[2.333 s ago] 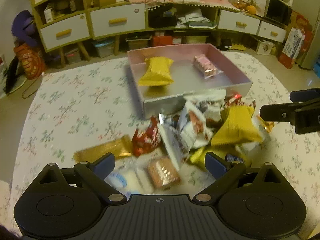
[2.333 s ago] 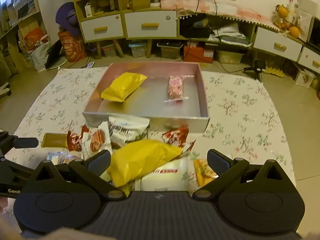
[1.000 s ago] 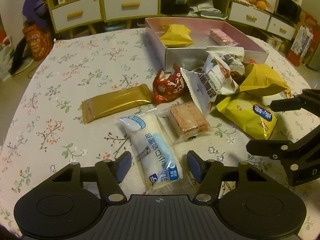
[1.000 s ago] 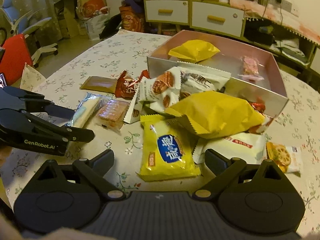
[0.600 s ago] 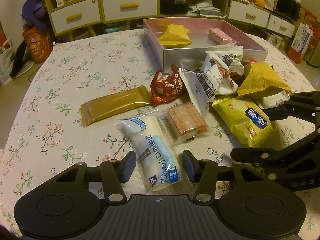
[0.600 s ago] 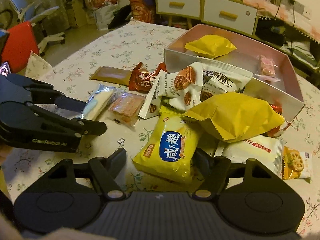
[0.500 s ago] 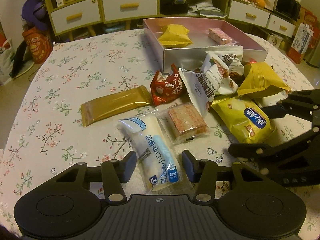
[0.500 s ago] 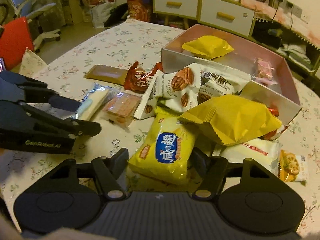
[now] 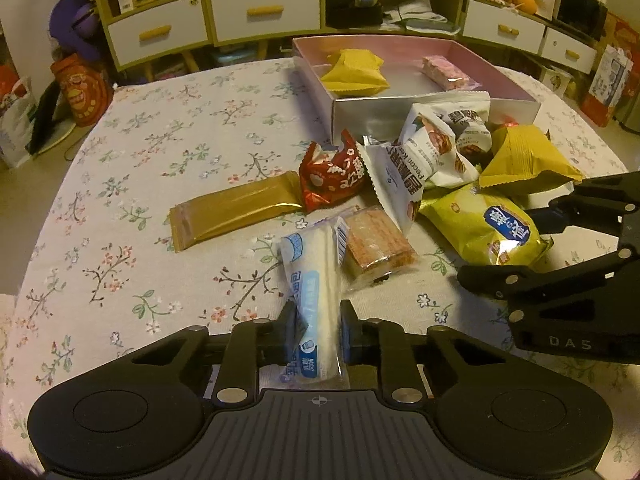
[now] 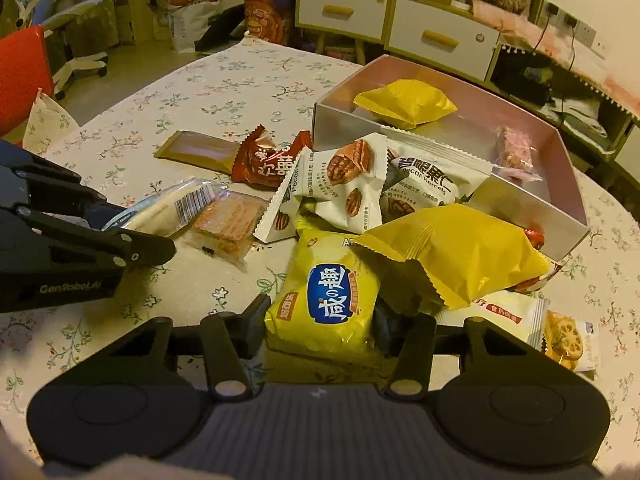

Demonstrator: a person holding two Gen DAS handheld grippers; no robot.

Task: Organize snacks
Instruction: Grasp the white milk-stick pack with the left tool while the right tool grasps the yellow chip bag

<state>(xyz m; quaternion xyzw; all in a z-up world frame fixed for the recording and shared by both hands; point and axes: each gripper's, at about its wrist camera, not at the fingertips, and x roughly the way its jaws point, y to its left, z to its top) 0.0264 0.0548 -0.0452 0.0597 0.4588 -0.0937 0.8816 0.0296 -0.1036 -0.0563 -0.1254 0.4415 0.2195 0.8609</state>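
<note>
Two grippers work at a heap of snacks on the flowered worktop [image 9: 160,152]. The left gripper [image 9: 318,330] is clenched on the near end of a white and blue packet [image 9: 310,280], which lies lengthwise on the cloth and points away toward the heap. Just right of that packet lies a clear-wrapped biscuit [image 9: 376,244], and to its far left a long gold bar [image 9: 236,208] with a red pouch [image 9: 334,174] at its right end. The right gripper [image 10: 322,330] has its jaws closing around the near end of a yellow bag with a blue label [image 10: 332,300]; both fingers appear to touch the bag's sides. A plain yellow pouch [image 10: 460,252] overlaps that bag from the right, and white nut packets [image 10: 352,184] lean against the near wall of the pink box [image 10: 564,148] behind. Inside the box lie another yellow pouch [image 10: 404,104] at the left and a small pink sweet [image 10: 514,152] at the right. A lotus-chip packet [image 10: 568,338] lies at the near right.
</note>
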